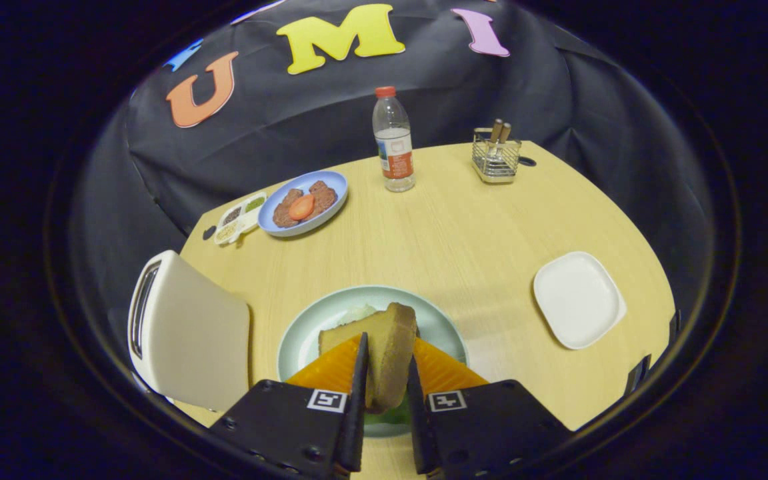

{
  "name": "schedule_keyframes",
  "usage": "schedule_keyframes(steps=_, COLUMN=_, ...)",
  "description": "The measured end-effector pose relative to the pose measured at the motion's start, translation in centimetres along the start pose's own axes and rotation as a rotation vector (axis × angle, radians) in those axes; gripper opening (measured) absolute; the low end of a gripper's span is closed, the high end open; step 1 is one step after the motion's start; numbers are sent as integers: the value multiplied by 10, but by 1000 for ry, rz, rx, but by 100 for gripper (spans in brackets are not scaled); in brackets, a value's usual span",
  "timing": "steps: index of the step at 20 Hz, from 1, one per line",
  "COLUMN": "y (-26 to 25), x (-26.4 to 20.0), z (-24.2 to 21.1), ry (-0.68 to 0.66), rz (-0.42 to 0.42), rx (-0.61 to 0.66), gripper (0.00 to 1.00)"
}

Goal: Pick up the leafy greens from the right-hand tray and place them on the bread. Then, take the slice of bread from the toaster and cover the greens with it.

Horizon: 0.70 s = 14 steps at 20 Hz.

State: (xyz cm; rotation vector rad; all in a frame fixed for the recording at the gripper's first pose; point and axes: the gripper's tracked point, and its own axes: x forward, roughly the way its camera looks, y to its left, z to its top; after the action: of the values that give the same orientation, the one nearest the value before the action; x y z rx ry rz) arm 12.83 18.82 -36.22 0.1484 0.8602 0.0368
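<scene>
Gripper (387,383) clamped on bread slice (384,347), held edge-up over pale green plate (304,333), with toaster (184,330) beside and white tray (579,299) apart.

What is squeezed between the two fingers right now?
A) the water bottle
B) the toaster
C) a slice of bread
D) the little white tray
C: the gripper is shut on the slice of bread, held on edge between both fingers above the green plate, where a bit of leafy greens peeks out underneath.
</scene>
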Motion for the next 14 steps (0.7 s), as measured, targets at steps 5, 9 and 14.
schedule_keyframes(steps=5, y=-9, x=17, z=-5, ry=31, rz=-22, rx=-100, gripper=44)
schedule_keyframes(steps=9, y=-15, x=19, z=-8, ry=56, rz=-38, rx=-135, gripper=63)
schedule_keyframes(steps=14, y=-13, x=17, z=-11, ry=45, rz=-49, rx=-136, gripper=73)
